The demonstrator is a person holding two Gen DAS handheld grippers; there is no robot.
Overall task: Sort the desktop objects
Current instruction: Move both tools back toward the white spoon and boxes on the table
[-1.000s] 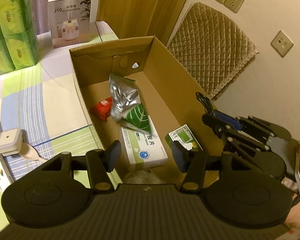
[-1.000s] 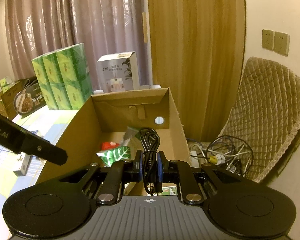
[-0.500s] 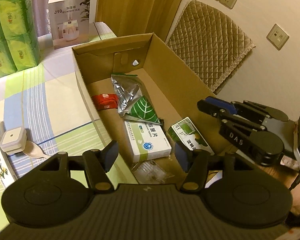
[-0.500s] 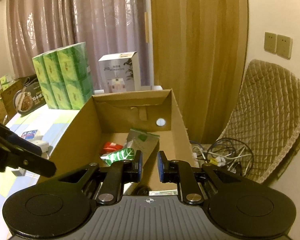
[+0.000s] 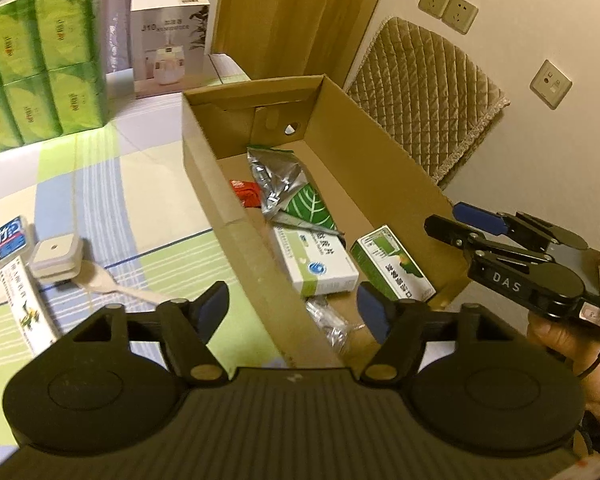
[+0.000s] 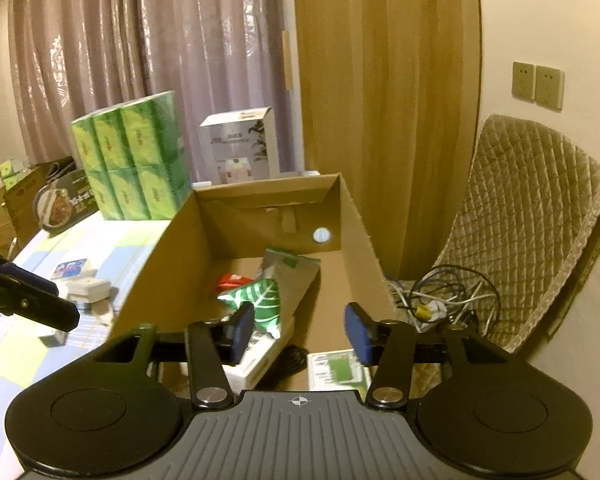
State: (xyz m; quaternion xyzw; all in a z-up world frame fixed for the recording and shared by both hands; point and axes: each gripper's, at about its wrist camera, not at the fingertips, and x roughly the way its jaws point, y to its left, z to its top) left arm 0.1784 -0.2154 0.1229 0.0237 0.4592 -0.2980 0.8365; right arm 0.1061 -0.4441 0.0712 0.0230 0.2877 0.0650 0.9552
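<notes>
both claws [image 5: 292,308] [image 6: 300,334] freshly parted, empty

The letters "DAS" are printed in pale capitals on the black arm of the right gripper [image 5: 456,226]. A white upright carton with a plant picture [image 5: 168,40] carries a blurred line reading roughly "HUMIDIFIER". A small blue-and-white packet [image 5: 5,244] on the striped tabletop [image 5: 120,200] shows large Chinese characters. The white-and-green medicine box [image 5: 314,262] and the green-and-white box [image 5: 392,266] inside the brown cardboard box [image 5: 204,160] bear Chinese print too small to read.
</notes>
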